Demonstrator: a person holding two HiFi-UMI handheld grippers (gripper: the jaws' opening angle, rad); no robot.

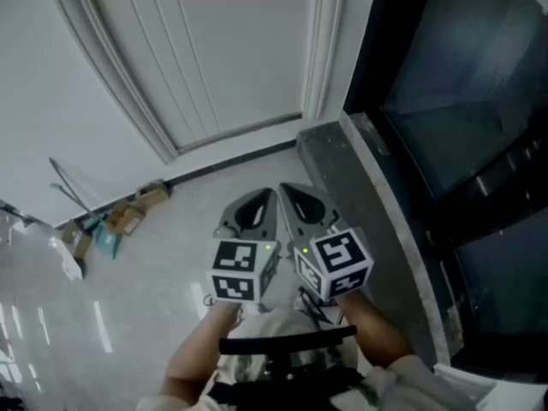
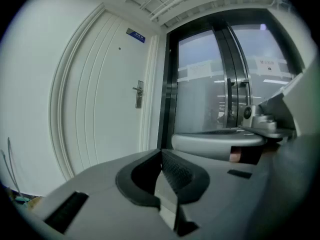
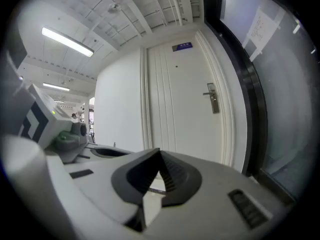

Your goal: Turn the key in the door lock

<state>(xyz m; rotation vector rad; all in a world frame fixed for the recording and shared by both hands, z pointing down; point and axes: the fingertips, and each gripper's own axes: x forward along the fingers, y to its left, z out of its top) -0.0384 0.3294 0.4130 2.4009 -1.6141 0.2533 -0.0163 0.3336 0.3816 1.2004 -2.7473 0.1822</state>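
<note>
Left gripper (image 1: 269,197) and right gripper (image 1: 288,192) are side by side, both clenched on nothing, well short of the white door (image 1: 231,50). Door lock (image 3: 212,98) with handle sits at the door's right edge, beside dark glass panel (image 1: 445,101). Key too small to make out.

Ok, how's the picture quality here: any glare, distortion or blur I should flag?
Head view: streaky glare on the glossy floor, door frame bowed. Left gripper view: heavy fisheye with black corners, glass wall hazy. Right gripper view: same fisheye, ceiling light blown out, door handle sharp.
</note>
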